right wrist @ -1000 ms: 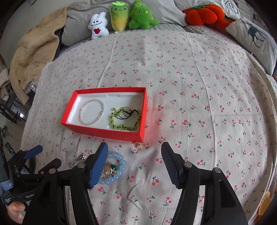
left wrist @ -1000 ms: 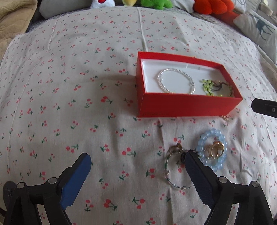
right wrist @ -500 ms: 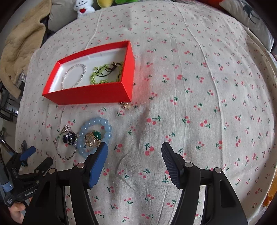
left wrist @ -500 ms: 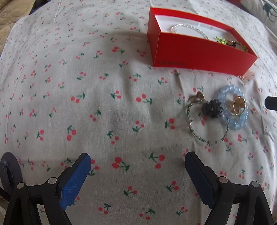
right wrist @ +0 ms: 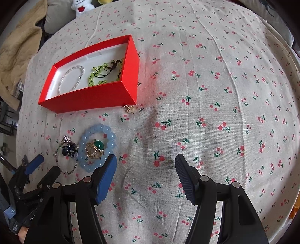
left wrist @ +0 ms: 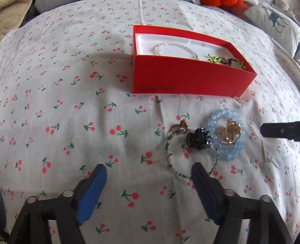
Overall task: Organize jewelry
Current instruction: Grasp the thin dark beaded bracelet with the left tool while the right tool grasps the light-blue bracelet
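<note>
A red box (left wrist: 187, 78) (right wrist: 90, 99) on the cherry-print bedsheet holds a clear bead bracelet (left wrist: 176, 46) (right wrist: 71, 78) and a green bead bracelet (left wrist: 213, 59) (right wrist: 99, 75). In front of it lie a blue bead bracelet (left wrist: 215, 120) (right wrist: 97, 129) around a gold ring with a green stone (right wrist: 95, 148), a black flower piece (left wrist: 197, 138) and a thin beaded bracelet (left wrist: 168, 152). My left gripper (left wrist: 148, 169) is closing over bare sheet, its right finger at the thin bracelet's edge. My right gripper (right wrist: 145, 158) stands open and empty, just right of the blue bracelet.
A small gold earring (right wrist: 130, 108) lies by the box's near right corner. Plush toys (right wrist: 81, 7) and a beige blanket (right wrist: 16, 52) line the far and left side of the bed. A deer-print pillow (left wrist: 275, 20) sits at the right.
The left jaws have narrowed and that gripper has come in close to the loose jewelry. The right gripper has sunk toward the sheet, its left finger now beside the blue bracelet.
</note>
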The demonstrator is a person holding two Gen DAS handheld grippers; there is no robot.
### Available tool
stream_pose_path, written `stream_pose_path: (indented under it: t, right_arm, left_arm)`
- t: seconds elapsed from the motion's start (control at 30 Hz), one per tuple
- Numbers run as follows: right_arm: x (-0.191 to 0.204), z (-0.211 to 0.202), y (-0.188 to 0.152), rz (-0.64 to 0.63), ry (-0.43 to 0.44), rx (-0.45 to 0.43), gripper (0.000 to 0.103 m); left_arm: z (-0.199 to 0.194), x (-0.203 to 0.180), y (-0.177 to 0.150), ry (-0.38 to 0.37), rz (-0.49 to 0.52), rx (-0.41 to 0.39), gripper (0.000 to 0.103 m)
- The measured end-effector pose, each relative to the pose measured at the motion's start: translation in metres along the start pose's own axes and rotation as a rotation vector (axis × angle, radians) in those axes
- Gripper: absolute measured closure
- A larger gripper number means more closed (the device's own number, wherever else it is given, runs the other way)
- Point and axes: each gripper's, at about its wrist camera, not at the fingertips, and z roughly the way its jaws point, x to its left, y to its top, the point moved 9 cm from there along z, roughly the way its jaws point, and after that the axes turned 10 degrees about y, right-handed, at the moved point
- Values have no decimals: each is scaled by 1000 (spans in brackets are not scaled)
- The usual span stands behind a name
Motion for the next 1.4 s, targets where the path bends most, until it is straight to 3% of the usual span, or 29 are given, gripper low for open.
stream_pose_path:
  t: [0.07,0.2,0.27,0.33,1.0,1.2,1.4]
  right_arm:
    - [2,3,2,0,-2,3,36]
    - [5,8,5,5,-2,5,36]
    - [6,9,6,7,0,6,35]
    - [8,10,7,8,2,6,36]
    - [26,31,26,-3,-36,-23,36]
    - [28,37,30,-36,-78,-38,50]
    - [39,45,31,-136,-126,-41,79]
  left_arm:
    - [5,-2,2,-3,-8,8,52]
    - [10,-5,5,24,-2,-4,66]
    - [11,-6,6,27,6,-8,87]
    - [11,-6,7,36,9,-6,99]
    - [-7,29,0,30,-69,13,103]
    - [-5,35,-3,34,-78,25,103]
    - [0,35,-6,35,-79,41,103]
